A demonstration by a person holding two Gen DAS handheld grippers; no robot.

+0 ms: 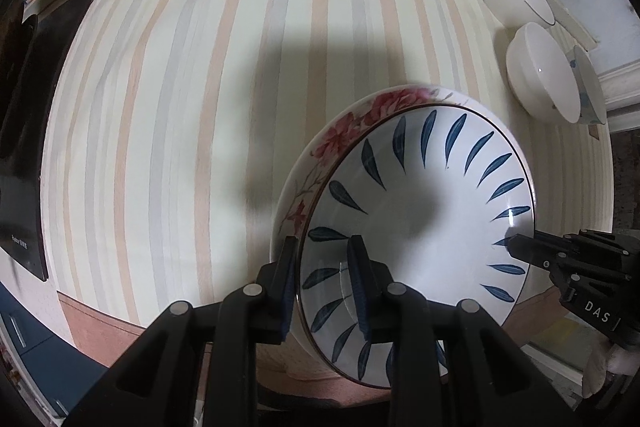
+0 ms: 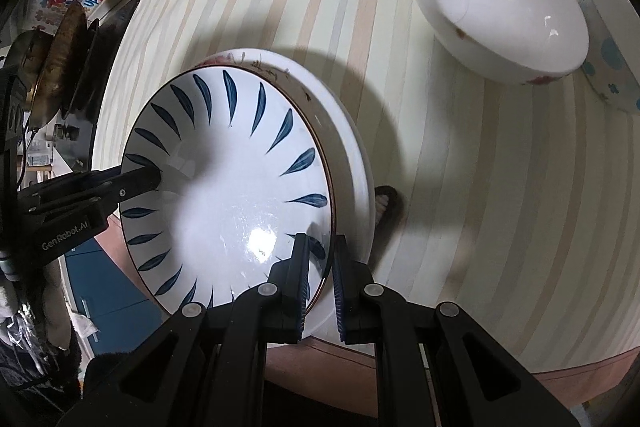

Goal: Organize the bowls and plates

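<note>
Left gripper [image 1: 324, 283] clamps the near rim of the blue-leaf white ceramic plate [image 1: 420, 211]; right gripper [image 2: 322, 283] pinches the opposite rim. Plate sits nested in the rose-patterned white dish [image 1: 340, 135] beneath, both just ahead of my fingers. Stacking step, I judge; next: release both evenly. Plain white bowl [image 2: 500, 7] waits beyond.

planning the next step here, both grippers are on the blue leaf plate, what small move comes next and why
Probably lower it straight down, both together. The left gripper and right gripper pinch opposite rims of the white blue-leaf-patterned plate, which sits nested over the white red-flowered plate on the striped table; whether it already rests there is unclear.
</note>
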